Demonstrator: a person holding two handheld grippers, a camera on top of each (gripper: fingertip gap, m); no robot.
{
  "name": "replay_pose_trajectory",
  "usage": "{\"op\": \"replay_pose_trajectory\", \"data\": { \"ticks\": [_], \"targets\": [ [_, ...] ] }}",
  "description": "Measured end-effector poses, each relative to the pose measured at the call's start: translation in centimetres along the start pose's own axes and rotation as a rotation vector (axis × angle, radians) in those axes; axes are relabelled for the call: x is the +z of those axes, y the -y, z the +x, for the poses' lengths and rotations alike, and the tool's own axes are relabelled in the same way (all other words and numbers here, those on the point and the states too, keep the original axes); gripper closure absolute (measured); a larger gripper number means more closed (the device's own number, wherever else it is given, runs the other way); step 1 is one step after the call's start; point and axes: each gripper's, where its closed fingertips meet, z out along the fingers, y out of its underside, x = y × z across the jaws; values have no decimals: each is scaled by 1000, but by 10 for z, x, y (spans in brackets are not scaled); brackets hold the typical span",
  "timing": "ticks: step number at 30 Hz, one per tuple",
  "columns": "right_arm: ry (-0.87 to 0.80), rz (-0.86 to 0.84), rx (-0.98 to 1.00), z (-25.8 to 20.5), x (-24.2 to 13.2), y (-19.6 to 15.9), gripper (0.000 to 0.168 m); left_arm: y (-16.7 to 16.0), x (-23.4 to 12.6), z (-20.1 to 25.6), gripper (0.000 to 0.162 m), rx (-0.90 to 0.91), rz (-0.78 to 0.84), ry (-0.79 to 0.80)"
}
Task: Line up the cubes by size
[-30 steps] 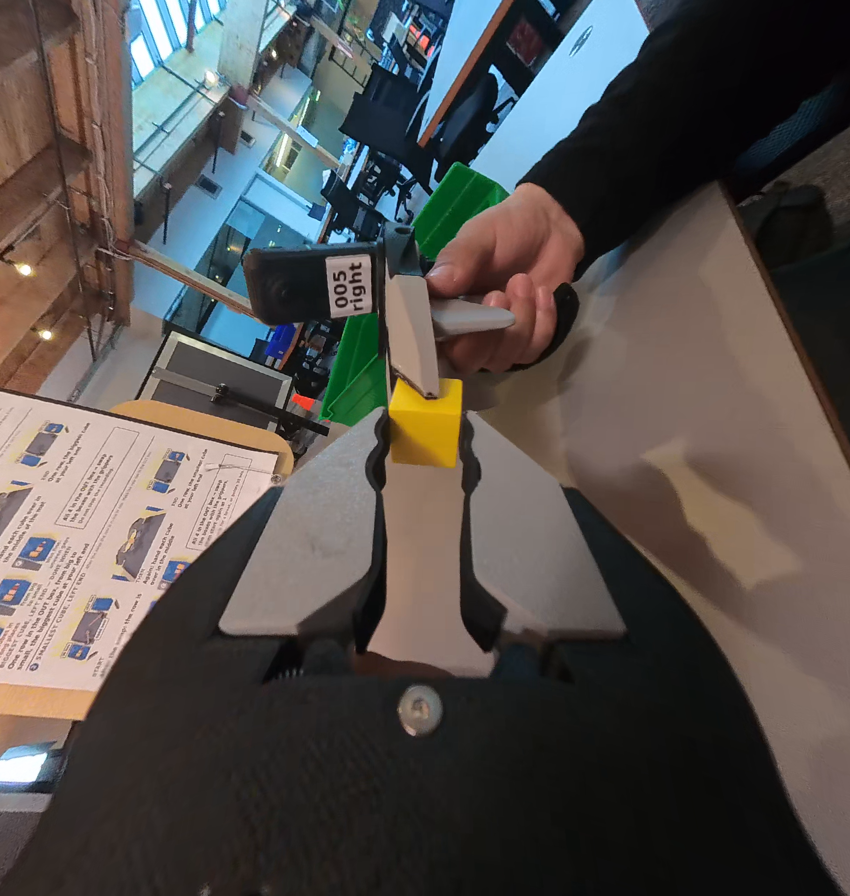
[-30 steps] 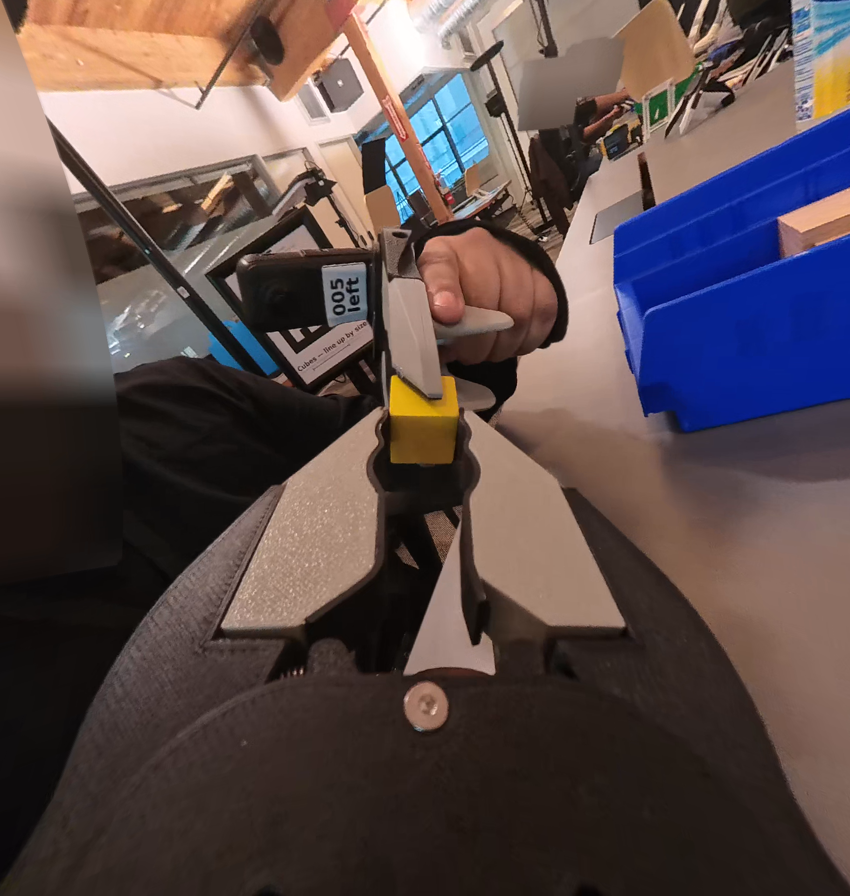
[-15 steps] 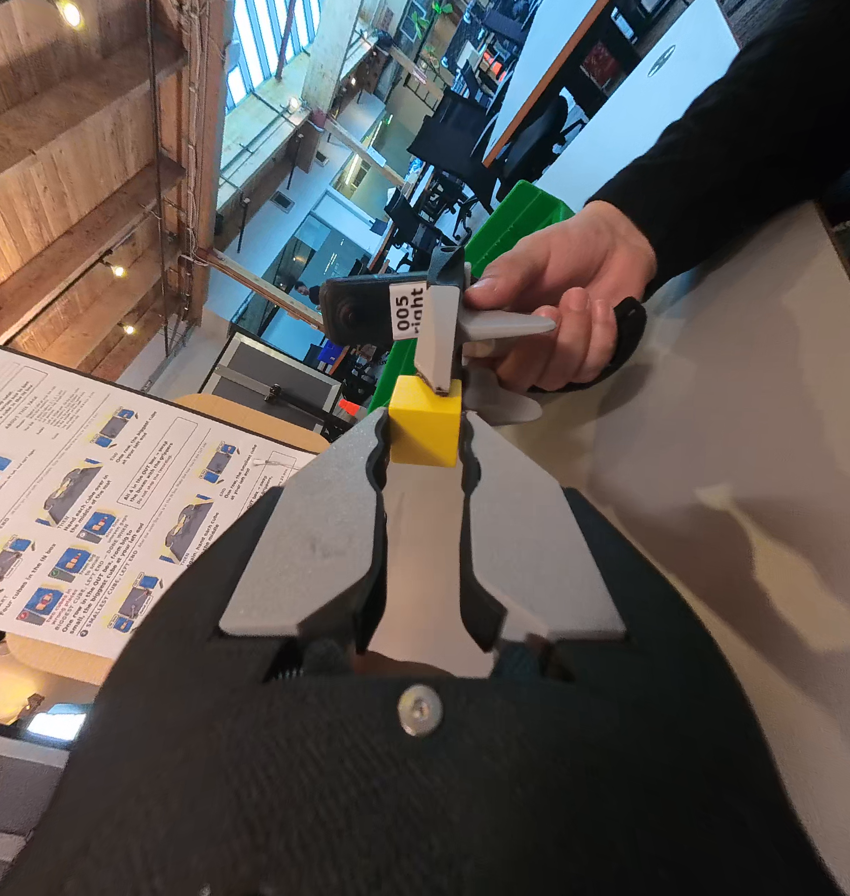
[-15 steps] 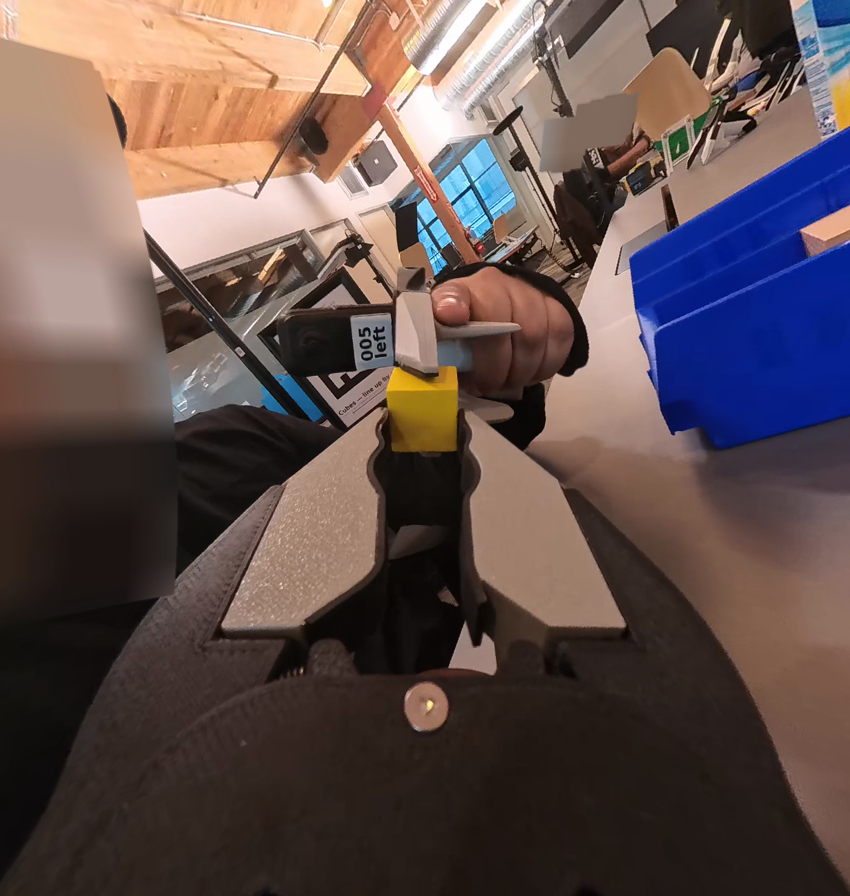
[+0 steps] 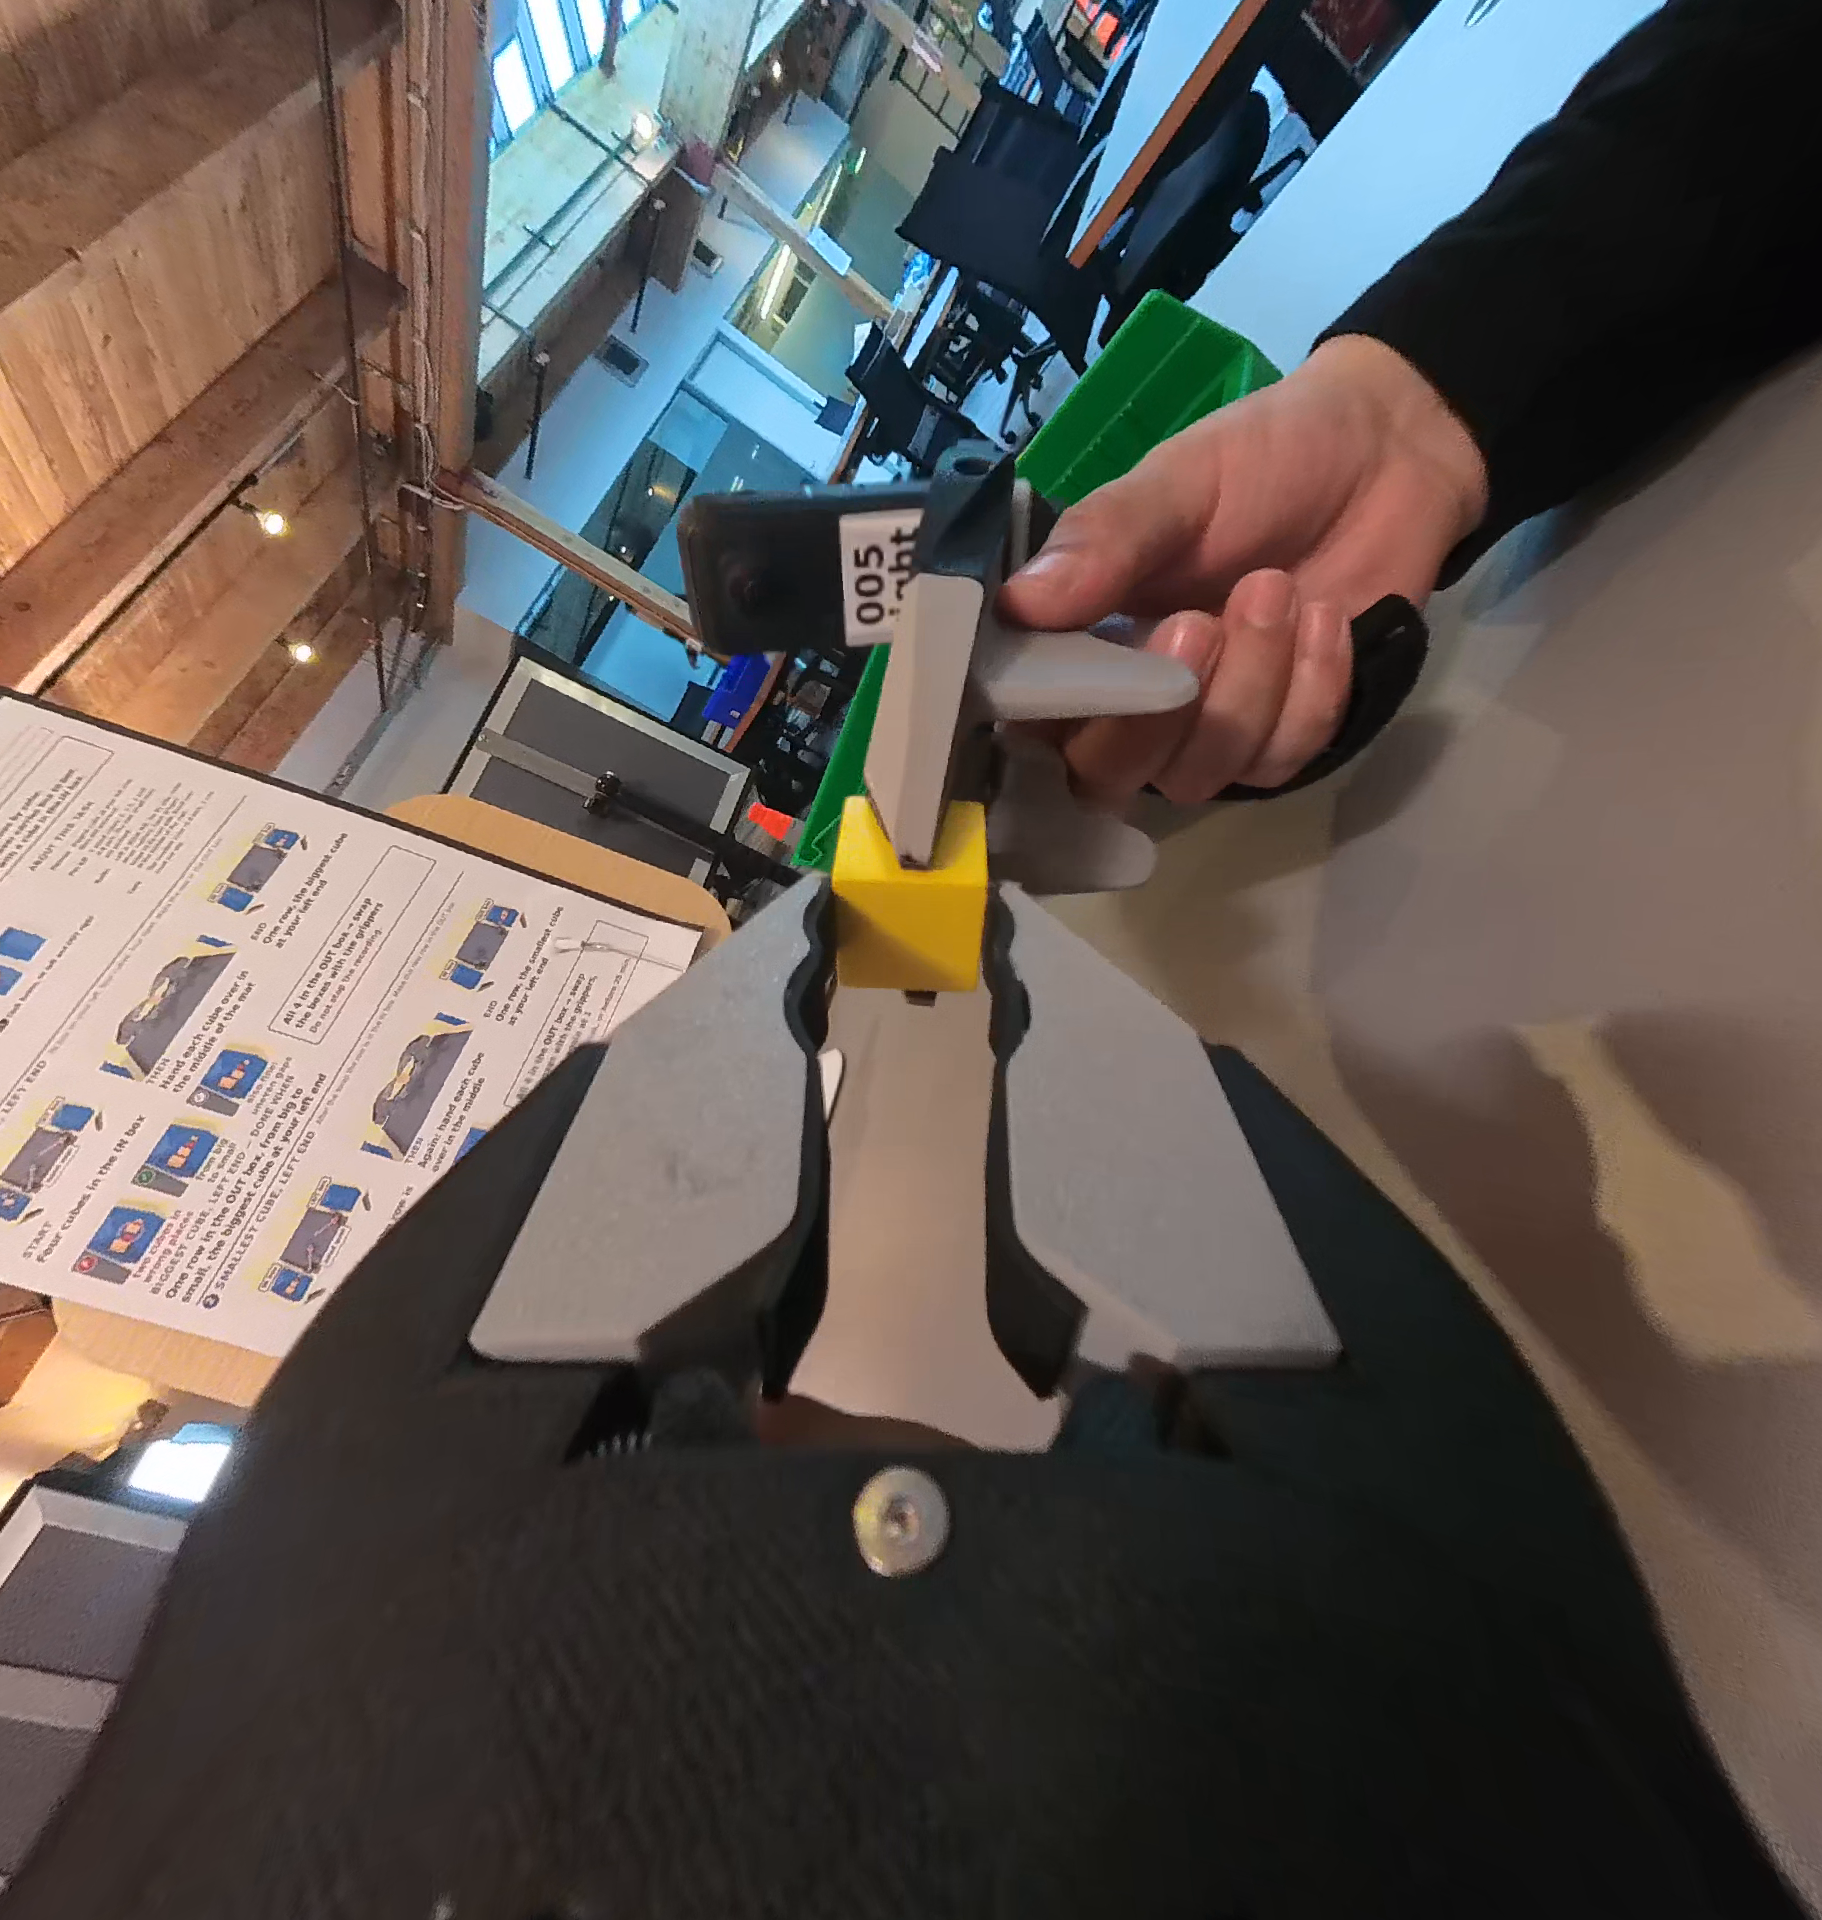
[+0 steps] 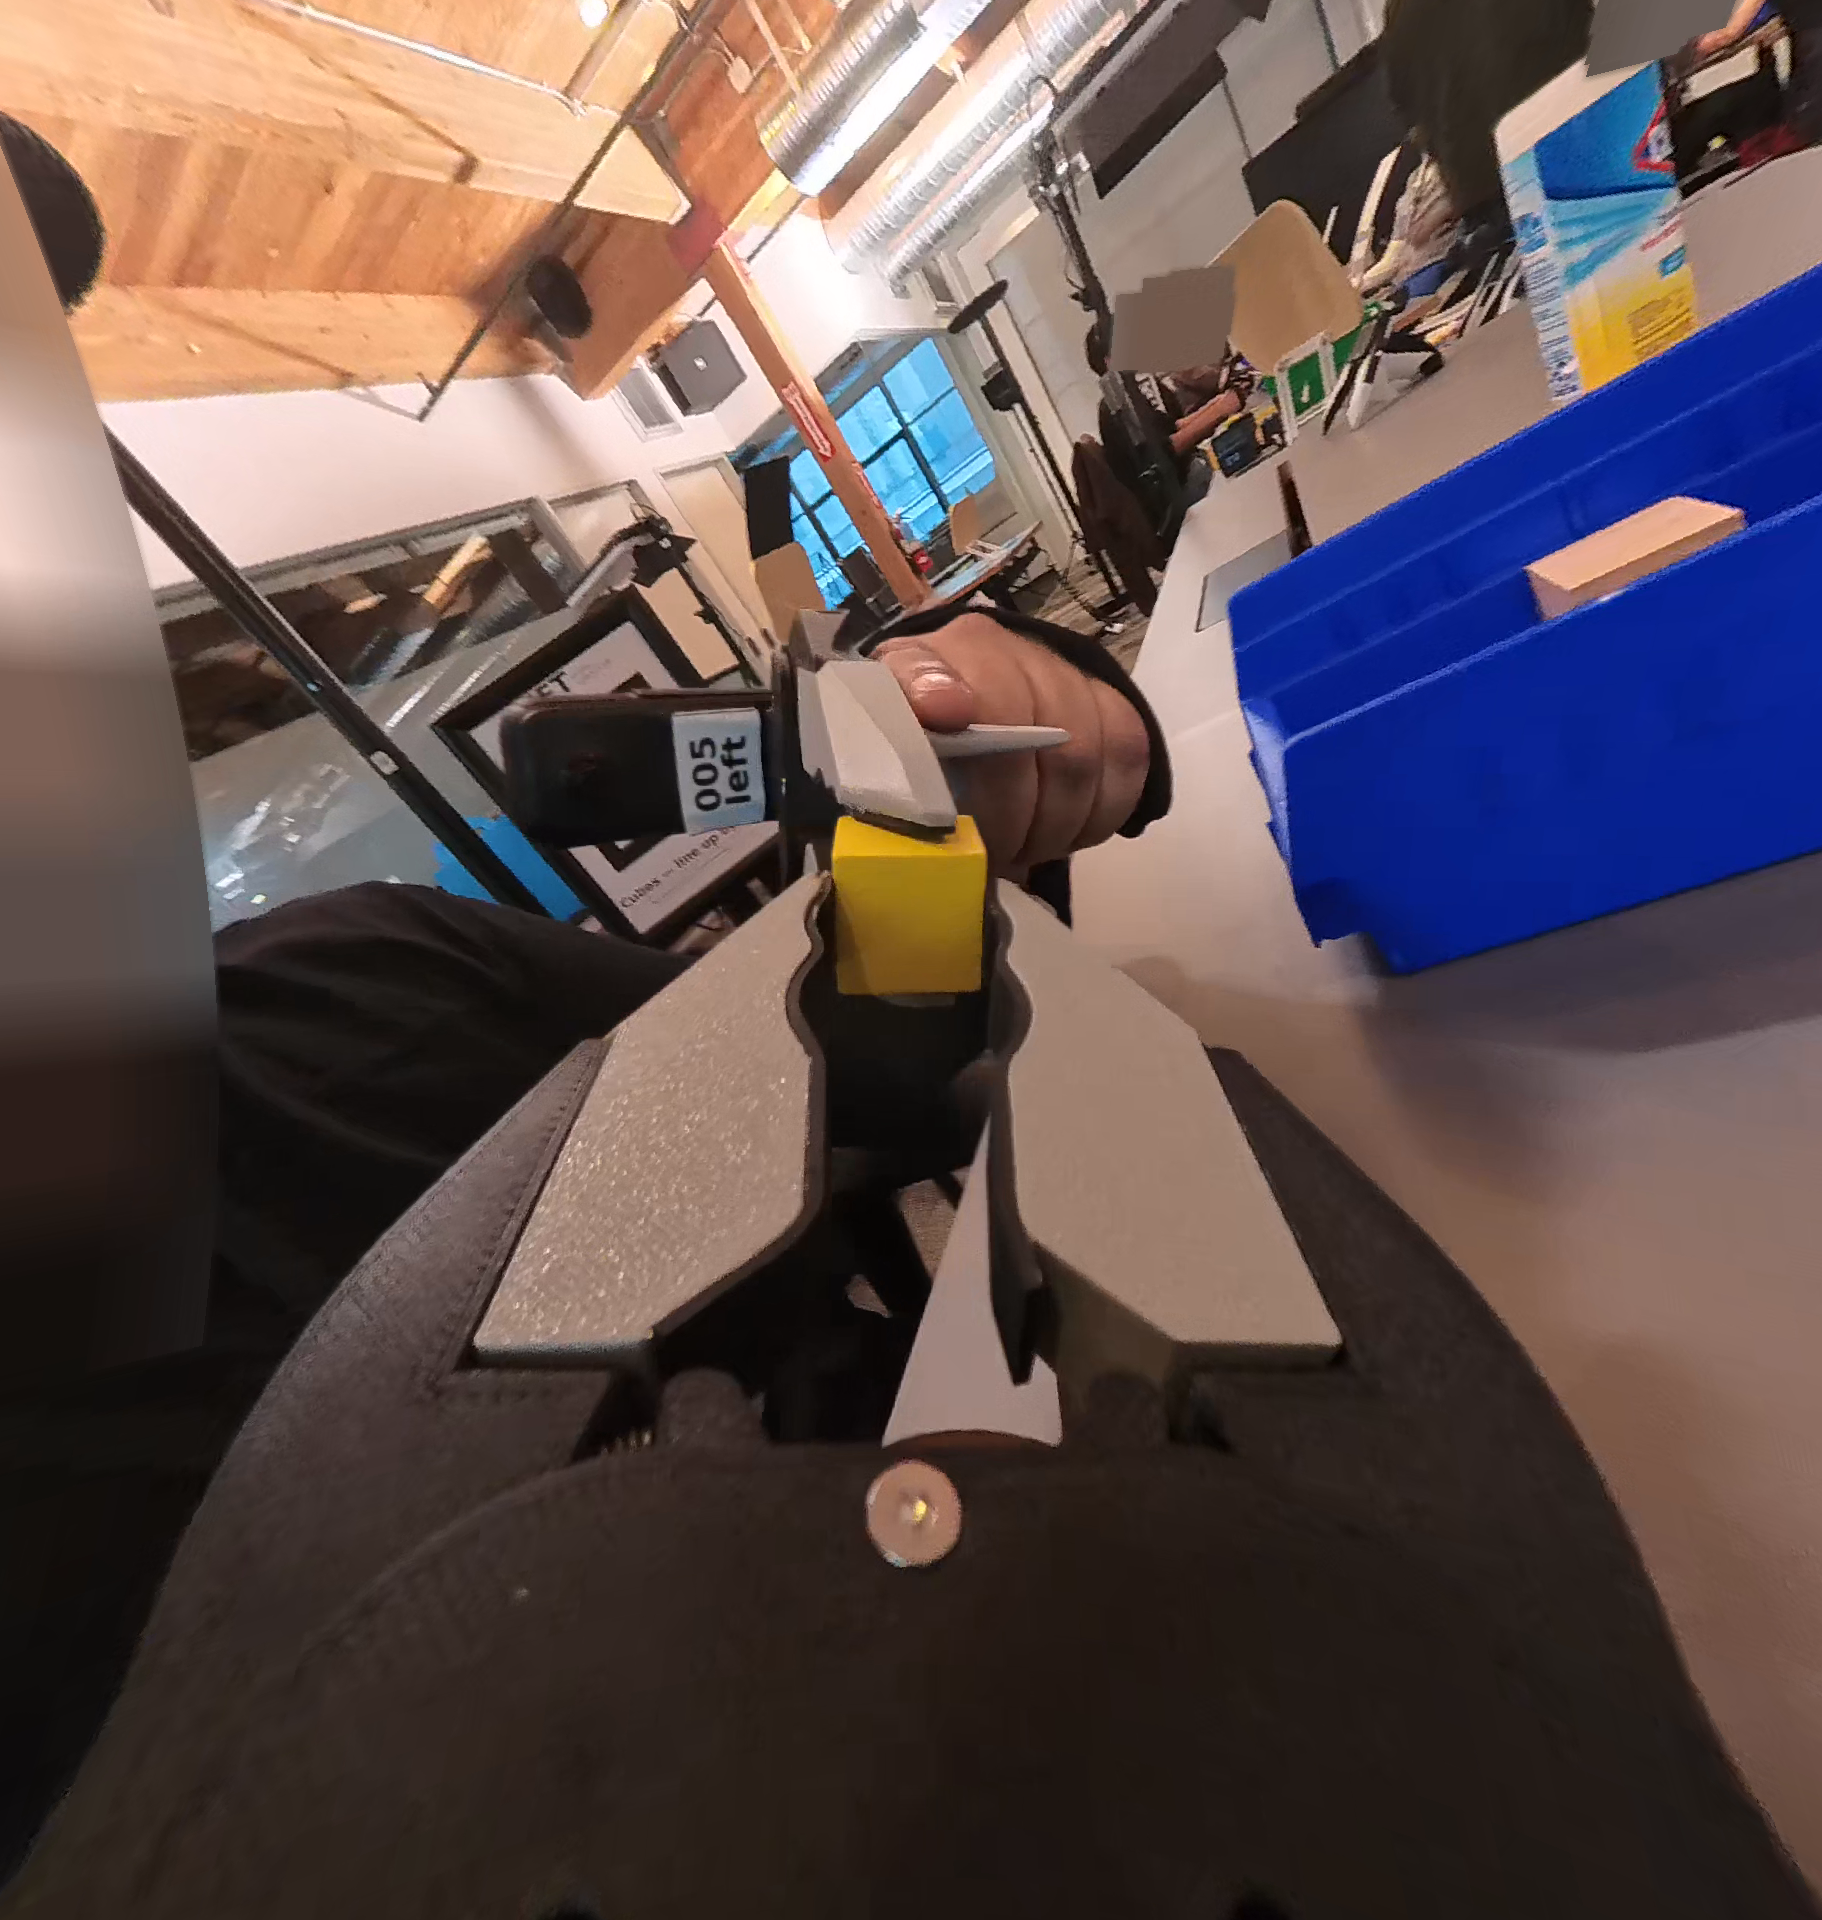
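Yellow cube (image 5: 909, 920), small, stiff and probably light, hangs above the counter (image 5: 1613, 935), clenched by both left gripper (image 5: 907, 935) and right gripper (image 6: 909, 925), best held across flat opposite faces.

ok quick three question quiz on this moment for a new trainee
1. True or false: the yellow cube rests on the table.
2. Which tongs grip the cube? A left only, B right only, C both.
3. Fill in: the wooden block lies in the ___ bin.
Key: 1 false, it is held clear of the table. 2 C, the left tongs and right tongs both pinch it. 3 blue.
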Motion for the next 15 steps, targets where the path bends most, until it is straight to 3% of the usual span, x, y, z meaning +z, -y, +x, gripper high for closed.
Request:
{"op": "replay_pose_trajectory", "data": {
  "ticks": [7, 10, 15],
  "targets": [
    [-19, 61, -50, -5, -10, 14, 144, -1, -10, -8, 136, -74, -24, -8],
    [-42, 71, -127, -11, -14, 20, 144, -8, -20, -17, 162, -75, -66, 12],
    [-143, 77, -293, -24, -25, 32, 143, -28, -32, -37, 162, -128, -181, 84]
  ]
}}
